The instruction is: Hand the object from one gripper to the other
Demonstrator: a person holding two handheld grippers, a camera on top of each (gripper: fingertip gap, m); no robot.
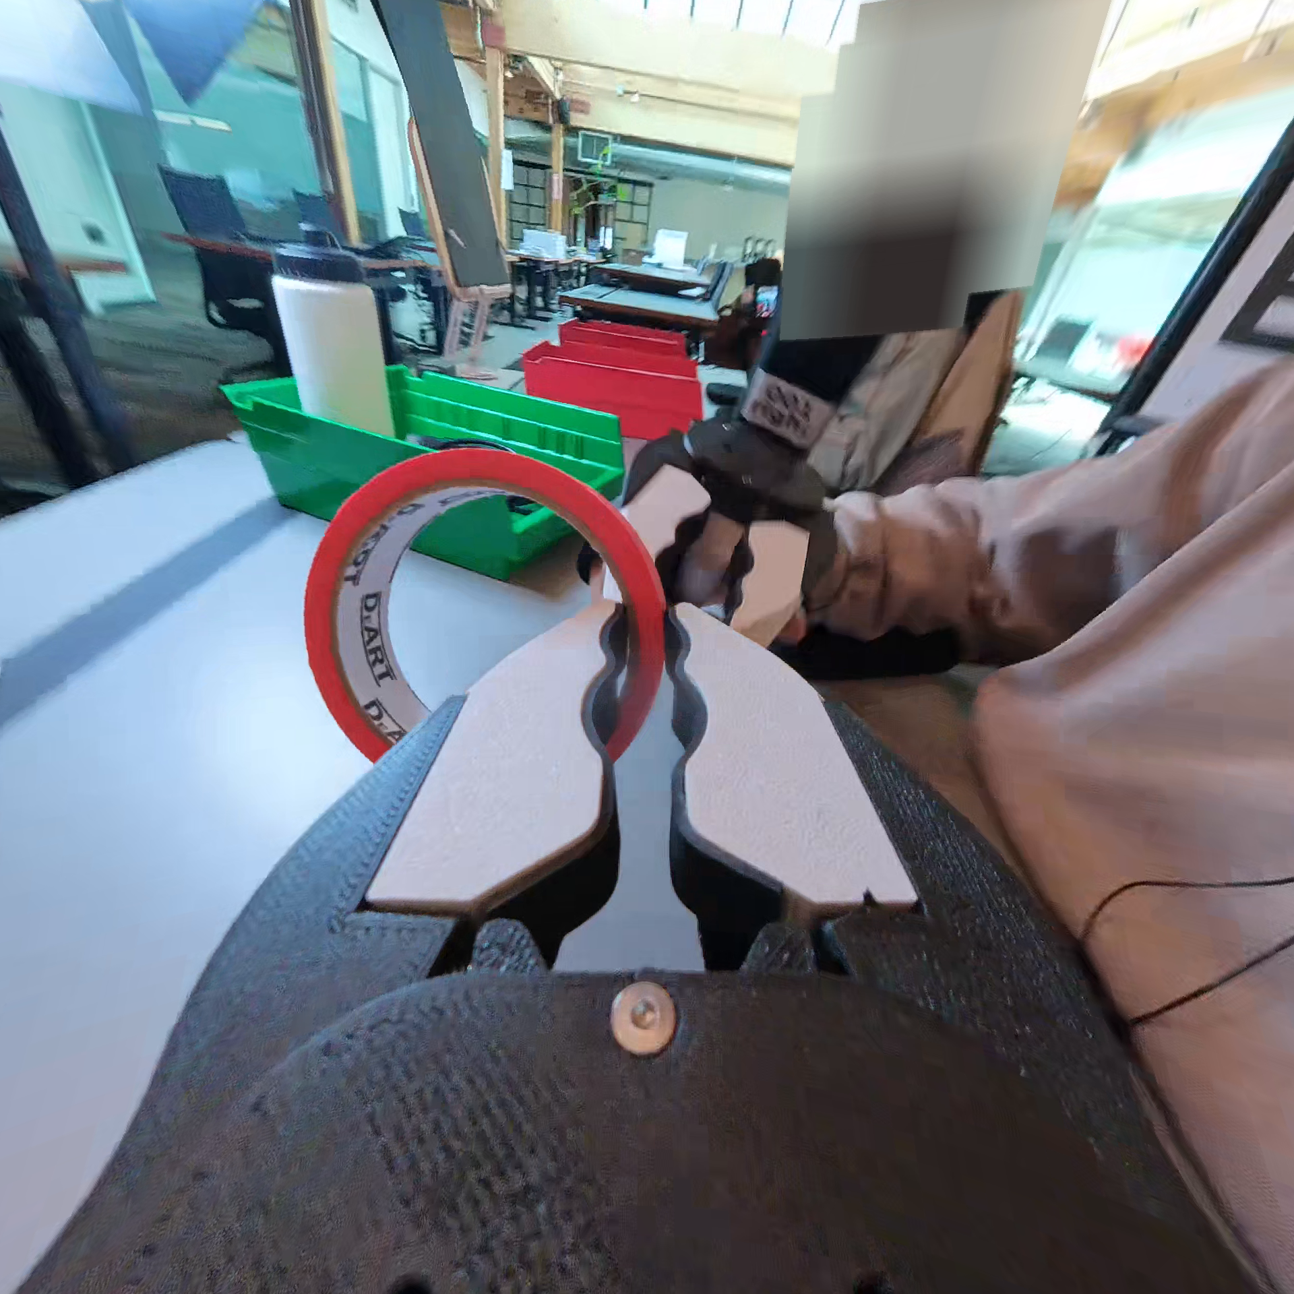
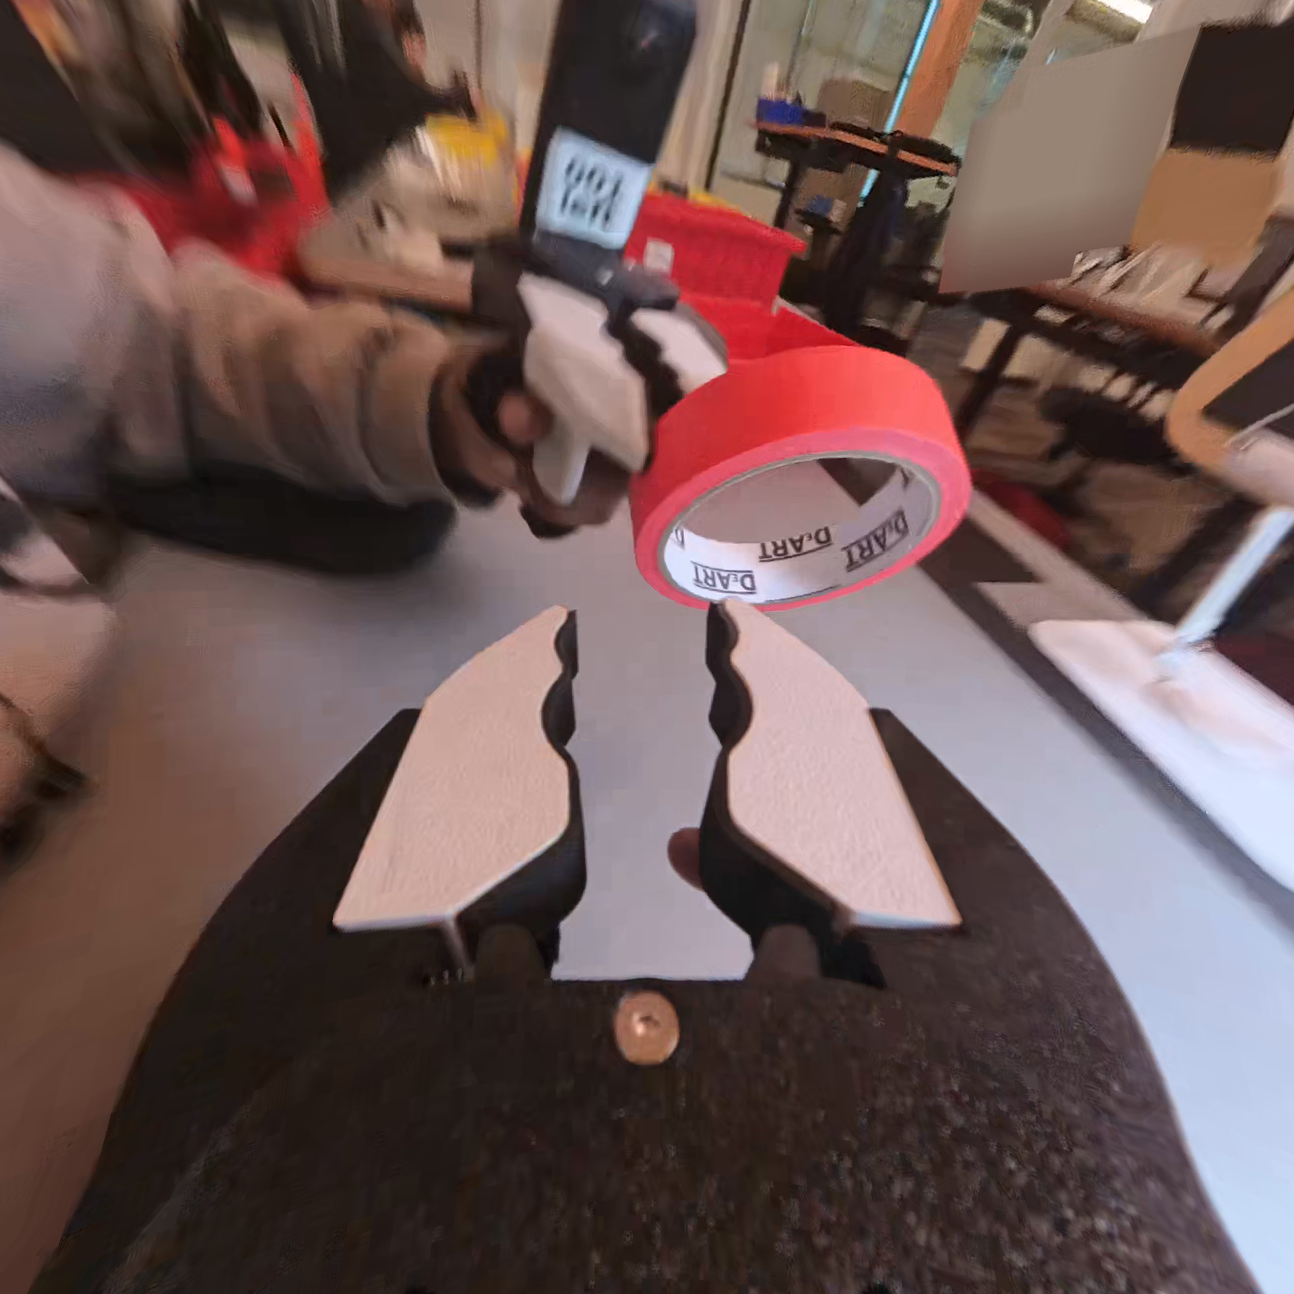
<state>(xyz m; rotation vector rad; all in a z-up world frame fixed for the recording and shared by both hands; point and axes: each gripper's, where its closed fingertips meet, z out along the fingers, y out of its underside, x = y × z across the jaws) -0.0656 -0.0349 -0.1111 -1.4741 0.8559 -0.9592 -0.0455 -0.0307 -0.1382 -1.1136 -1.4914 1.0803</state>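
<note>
The left gripper (image 1: 641, 616) is pinching the wall of a red tape roll (image 1: 483, 602) between its pale fingers (image 1: 532, 735), one finger passing inside the ring and the other pressing on the outer band, so the roll is hanging in the air above the grey table (image 1: 140, 700) rather than lying on it. The right gripper (image 2: 641, 616) is standing with its jaws parted to a moderate gap and holding nothing; in the right wrist view its fingertips are sitting just below the lower rim of the roll, the right-hand tip all but touching it, though whether there is contact is not clear through the blur. Seen from the left wrist view, the right gripper is hovering just behind the roll, close to its far edge. Judging from this, the pick-up is done and the approach is nearly finished, while the transfer proper is not yet made: the right gripper would need to take the rim between its jaws and close, and only then should the left one let go. A green bin (image 1: 420, 455) holding a white bottle (image 1: 332, 336) and some red bins (image 1: 616, 371) are sitting farther back on the table, well apart from the exchange
</note>
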